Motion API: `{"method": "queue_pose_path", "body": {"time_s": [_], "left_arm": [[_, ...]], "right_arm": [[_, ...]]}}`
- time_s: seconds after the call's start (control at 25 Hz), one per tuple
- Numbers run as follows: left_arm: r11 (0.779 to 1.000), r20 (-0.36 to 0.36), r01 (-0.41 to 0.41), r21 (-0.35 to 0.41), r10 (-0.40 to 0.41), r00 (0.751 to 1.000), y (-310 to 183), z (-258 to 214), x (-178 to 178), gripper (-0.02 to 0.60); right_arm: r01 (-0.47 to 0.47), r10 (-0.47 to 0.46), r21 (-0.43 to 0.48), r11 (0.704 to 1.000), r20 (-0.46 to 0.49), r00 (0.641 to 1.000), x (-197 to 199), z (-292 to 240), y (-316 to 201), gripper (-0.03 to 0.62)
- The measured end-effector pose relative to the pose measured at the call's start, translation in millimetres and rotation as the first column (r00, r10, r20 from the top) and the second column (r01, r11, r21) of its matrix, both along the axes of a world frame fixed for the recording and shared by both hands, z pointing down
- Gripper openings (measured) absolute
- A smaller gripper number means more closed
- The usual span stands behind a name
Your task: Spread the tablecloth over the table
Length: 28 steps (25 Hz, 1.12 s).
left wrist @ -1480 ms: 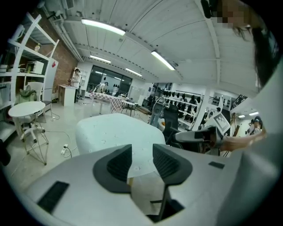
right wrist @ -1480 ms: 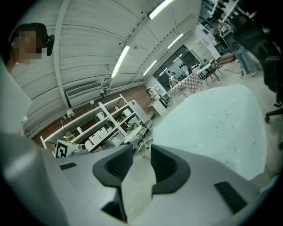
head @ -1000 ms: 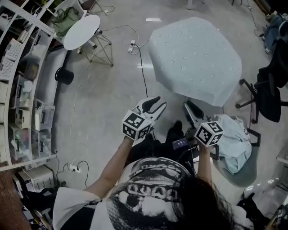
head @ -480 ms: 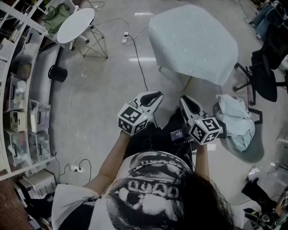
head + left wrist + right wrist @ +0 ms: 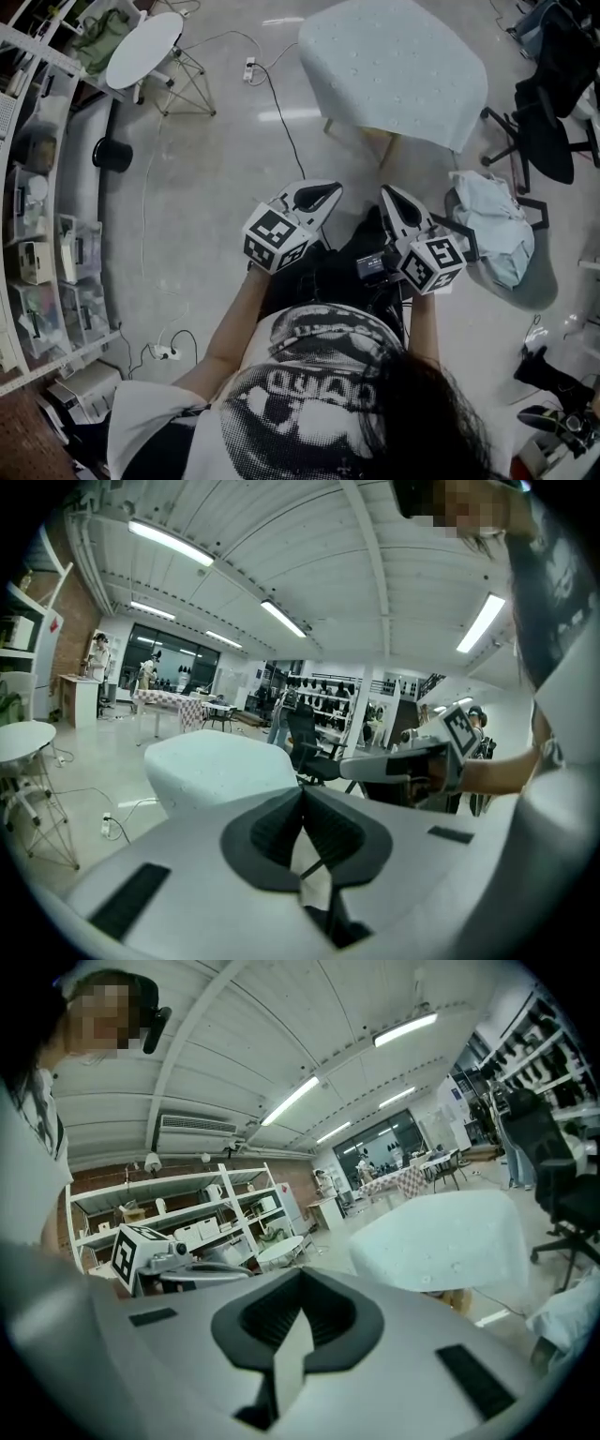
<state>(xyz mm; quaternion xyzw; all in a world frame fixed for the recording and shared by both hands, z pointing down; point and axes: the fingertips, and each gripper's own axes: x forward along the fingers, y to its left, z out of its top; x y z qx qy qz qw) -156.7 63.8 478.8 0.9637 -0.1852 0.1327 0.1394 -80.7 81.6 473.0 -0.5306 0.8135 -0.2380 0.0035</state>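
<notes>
Left gripper (image 5: 314,195) and right gripper (image 5: 394,202) just snapped their fingers together on nothing, with the tablecloth (image 5: 394,66) draped over the worktop (image 5: 387,150) straight ahead, well apart, probably nearer the right.

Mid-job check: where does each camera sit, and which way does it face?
Head view: on the person's head, looking steeply down at the floor and the spread tablecloth; shows hair, shirt, forearms, left gripper, right gripper.
Left gripper view: on the left gripper, facing forward along its just-closed, empty jaws; right gripper and forearm show at right.
Right gripper view: on the right gripper, along its just-closed, empty jaws; left gripper shows at left.
Shared: all three see the tablecloth.
</notes>
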Motion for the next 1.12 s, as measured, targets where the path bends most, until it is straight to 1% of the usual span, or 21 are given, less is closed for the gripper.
{"method": "queue_pose_path", "body": {"time_s": [0.2,0.48,0.84,1.12], "left_arm": [[0.999,0.005,-0.042,0.022,0.042,0.999,10.4,-5.9,5.6,0.012],[0.998,0.003,-0.063,0.022,0.063,0.998,13.9,-6.2,9.8,0.012],[0.997,0.006,-0.069,0.020,0.069,0.998,11.5,-2.7,11.6,0.012],[0.997,0.021,-0.070,0.018,0.069,0.997,8.5,2.0,10.4,0.012]], "right_arm": [[-0.019,0.019,0.009,1.000,0.006,1.000,4.3,-1.2,6.0,-0.005],[-0.029,0.029,0.002,1.000,0.001,1.000,10.4,1.7,7.6,-0.005],[-0.076,0.075,-0.003,0.997,-0.011,0.997,31.9,2.7,6.2,-0.005],[-0.078,0.078,-0.013,0.997,-0.011,0.997,34.8,4.8,3.5,-0.005]]}}
